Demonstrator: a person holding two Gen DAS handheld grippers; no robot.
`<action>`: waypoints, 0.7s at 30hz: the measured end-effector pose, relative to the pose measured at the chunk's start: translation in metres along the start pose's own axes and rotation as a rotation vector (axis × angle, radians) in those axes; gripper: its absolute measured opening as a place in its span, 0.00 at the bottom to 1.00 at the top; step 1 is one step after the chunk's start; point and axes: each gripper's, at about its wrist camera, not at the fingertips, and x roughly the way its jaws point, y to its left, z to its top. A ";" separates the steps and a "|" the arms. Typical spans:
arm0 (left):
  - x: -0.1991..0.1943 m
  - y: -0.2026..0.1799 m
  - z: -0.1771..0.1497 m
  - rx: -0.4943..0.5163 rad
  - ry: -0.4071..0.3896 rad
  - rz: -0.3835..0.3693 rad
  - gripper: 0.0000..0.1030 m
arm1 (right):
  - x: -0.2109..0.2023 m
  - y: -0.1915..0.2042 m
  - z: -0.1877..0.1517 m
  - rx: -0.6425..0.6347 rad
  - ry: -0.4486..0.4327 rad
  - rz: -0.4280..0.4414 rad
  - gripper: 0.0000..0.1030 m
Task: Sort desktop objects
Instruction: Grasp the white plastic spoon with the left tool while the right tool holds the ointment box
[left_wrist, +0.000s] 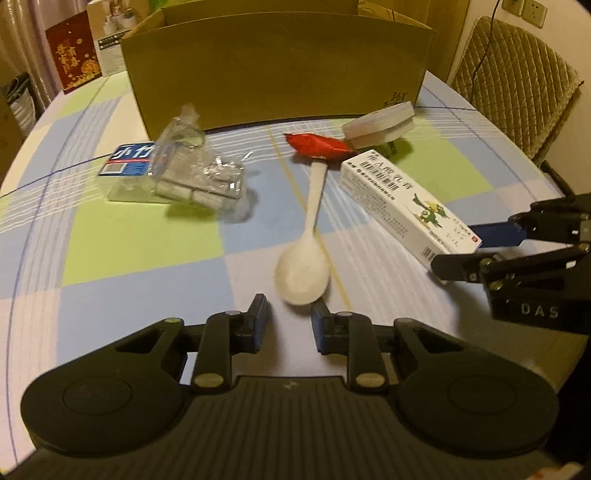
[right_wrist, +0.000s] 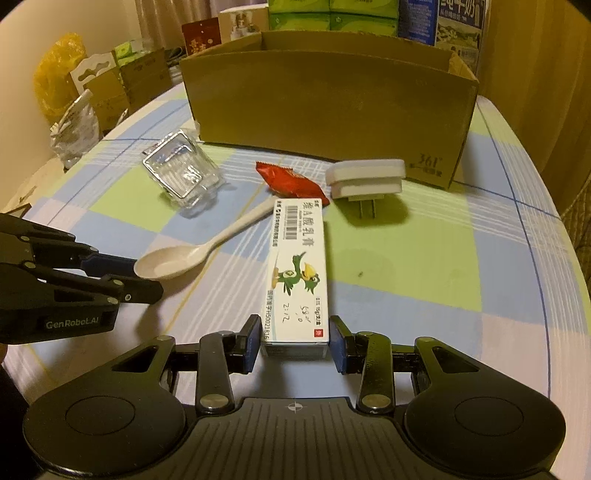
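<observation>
Your table (left_wrist: 147, 236) carries everything, and beyond both pairs of fingers stands the open box (right_wrist: 328, 96), its long wall across your line of sight. Only your right view shows the stacked green packs and cartons behind it; only your left view shows the quilted chair (left_wrist: 517, 85) past the table's edge, and a blue-labelled pack (left_wrist: 127, 158) lying touching the glass (right_wrist: 183, 171).

The carton (right_wrist: 299, 269) lies flat with its long axis running straight away from your right gripper (right_wrist: 293, 338). Its near end sits between the fingers, the barcode end pointing toward the box. Those fingers are spread, close on either side of the carton; whether the pads touch it I cannot tell.

The spoon (left_wrist: 304, 243) lies with its bowl nearest your left gripper (left_wrist: 290, 321), just ahead of the spread, empty fingers, handle pointing away toward the red packet (left_wrist: 321, 146). In your right view the handle end slips behind the carton's far corner.

The white plug (right_wrist: 365, 177) lies beyond the carton, nearer the box, prongs toward you.
</observation>
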 end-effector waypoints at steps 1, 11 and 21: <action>-0.001 0.000 -0.001 0.001 -0.001 0.008 0.26 | 0.000 0.000 0.001 0.003 -0.005 -0.001 0.34; 0.006 -0.002 0.008 0.063 -0.051 -0.022 0.40 | 0.005 -0.003 0.001 0.015 -0.019 -0.010 0.41; 0.015 -0.008 0.011 0.144 -0.078 -0.046 0.39 | 0.008 -0.006 0.003 0.027 -0.039 -0.007 0.44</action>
